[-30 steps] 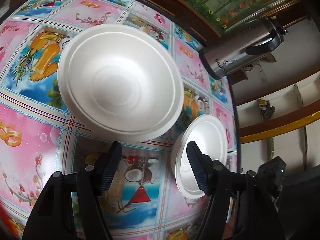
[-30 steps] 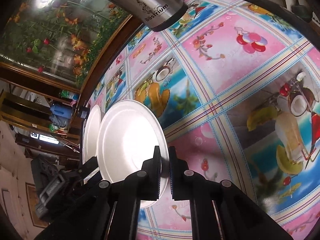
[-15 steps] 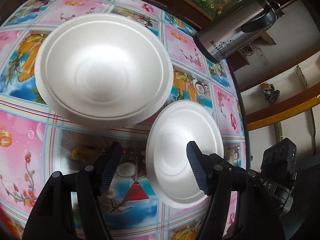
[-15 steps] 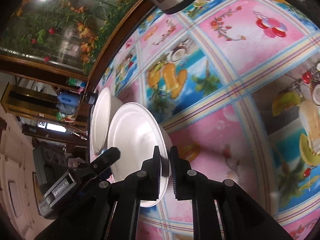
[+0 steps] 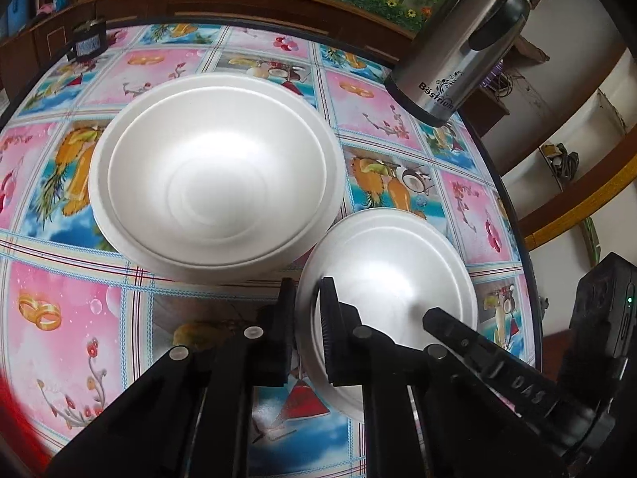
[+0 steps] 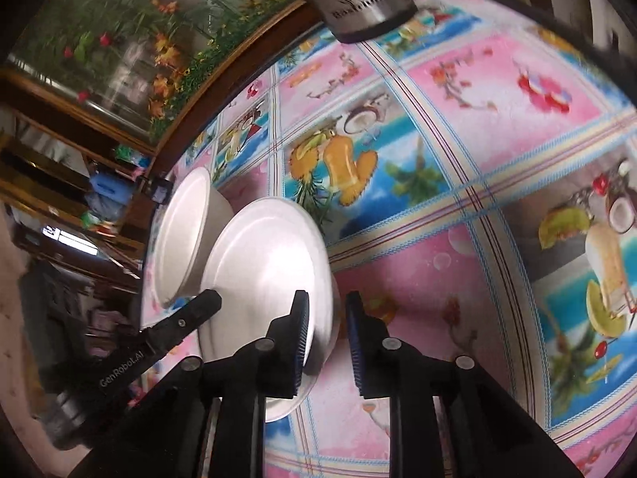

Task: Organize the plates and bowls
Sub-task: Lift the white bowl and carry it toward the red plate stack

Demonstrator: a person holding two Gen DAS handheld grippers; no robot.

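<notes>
A large white foam bowl (image 5: 215,175) stands on the bright tablecloth. A smaller white bowl (image 5: 390,279) sits just to its right, tilted, with its rim close to the large bowl. My left gripper (image 5: 306,290) is shut on the small bowl's near-left rim. In the right wrist view the small bowl (image 6: 270,271) lies in front of the large bowl (image 6: 183,239). My right gripper (image 6: 327,306) has its jaws opening. The small bowl's rim stands between them, with a gap at the right pad. One right finger (image 5: 450,328) reaches over the small bowl.
A steel flask (image 5: 458,47) stands at the table's far right edge, also at the top of the right wrist view as the flask (image 6: 358,0). A small dark jar (image 5: 88,42) sits at the far left. The round table's dark edge (image 5: 513,215) curves close by.
My left gripper has gone from wide open to shut on the small bowl's rim. The right jaws, shut on that rim before, have parted. The small bowl has come nearer to the large bowl.
</notes>
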